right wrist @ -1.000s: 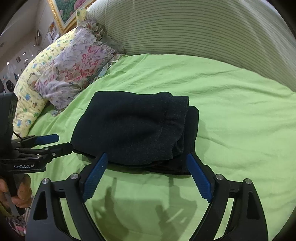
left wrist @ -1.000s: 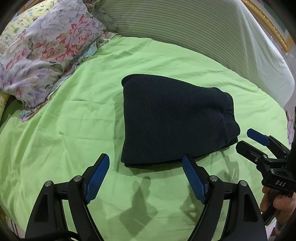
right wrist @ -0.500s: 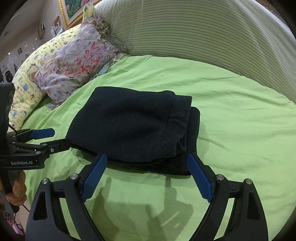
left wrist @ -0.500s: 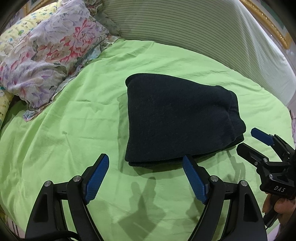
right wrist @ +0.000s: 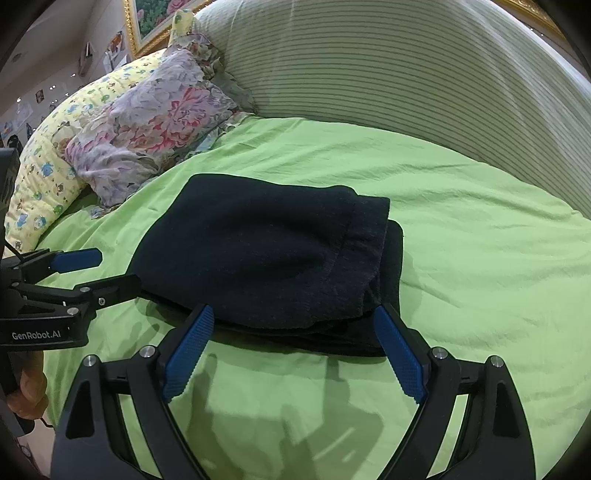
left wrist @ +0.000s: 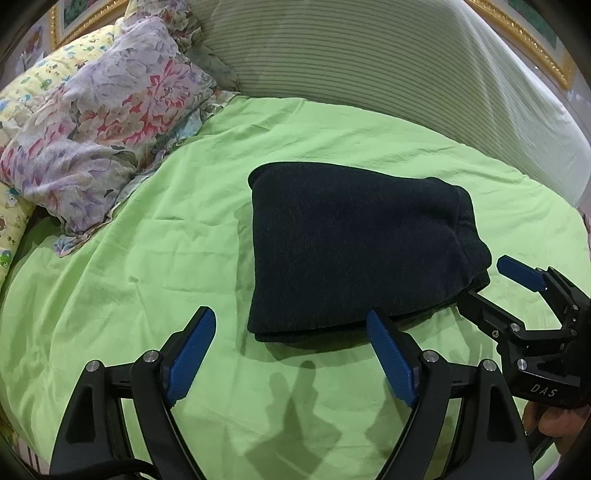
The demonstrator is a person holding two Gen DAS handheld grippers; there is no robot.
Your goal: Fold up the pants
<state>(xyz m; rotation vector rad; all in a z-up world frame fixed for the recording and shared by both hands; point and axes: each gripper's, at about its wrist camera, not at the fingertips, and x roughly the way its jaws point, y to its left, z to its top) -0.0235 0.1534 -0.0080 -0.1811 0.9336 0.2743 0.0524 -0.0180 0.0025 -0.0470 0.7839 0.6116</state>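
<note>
The dark navy pants (left wrist: 354,251) lie folded in a compact rectangle on the green bed sheet (left wrist: 147,266); they also show in the right wrist view (right wrist: 266,258). My left gripper (left wrist: 291,354) is open and empty, just short of the fold's near edge. My right gripper (right wrist: 295,350) is open and empty, at the near edge of the stack. Each gripper shows in the other's view: the right one (left wrist: 491,288) at the fold's right edge, the left one (right wrist: 107,269) at its left edge.
A floral pillow (left wrist: 92,140) and a yellow patterned pillow (right wrist: 48,177) lie at the far left. A striped padded headboard (left wrist: 369,62) curves along the back. Gold picture frames (right wrist: 147,22) hang on the wall behind.
Both grippers have drawn back and risen slightly from the folded pants. The pants have not moved. Both jaws stay open.
</note>
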